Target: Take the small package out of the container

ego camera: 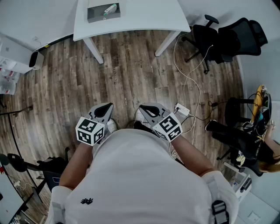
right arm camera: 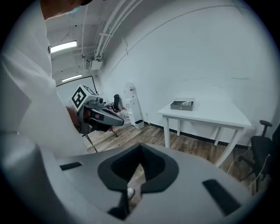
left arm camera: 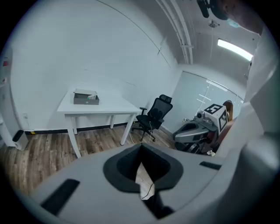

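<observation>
Grey container (ego camera: 101, 19) sits on the white table (ego camera: 144, 17) at the far side of the room, w/ the small package (ego camera: 110, 8) lying inside it. The package is white w/ a green end, as far as the head view shows. Both tools are well apart from it: a wide stretch of wood floor (ego camera: 131, 70) lies btwn the person and the table.

Left gripper (ego camera: 106, 106): jaws together, nothing btwn them; its own view shows only floor through the slit. Right gripper (ego camera: 145, 107): jaws likewise closed, empty. Both are held close in front of the person's chest, tips pointing fwd toward the table.

Key relation: the container lies ahead of the jaws and up at table height. In the head view it's approx in line w/ the left gripper, w/ the right gripper offset to the side. So left looks a bit nearer, tho the difference is small vs the walk needed. The small package's long axis runs slantwise, roughly along the container's longer side; can't tell finer from this far.

Judgement: task not begun. Approach first, then open one jaw pair over the package and close across its short width, not end to end. Risk: container may slide on the smooth top if nudged; the other tool could steady it
</observation>
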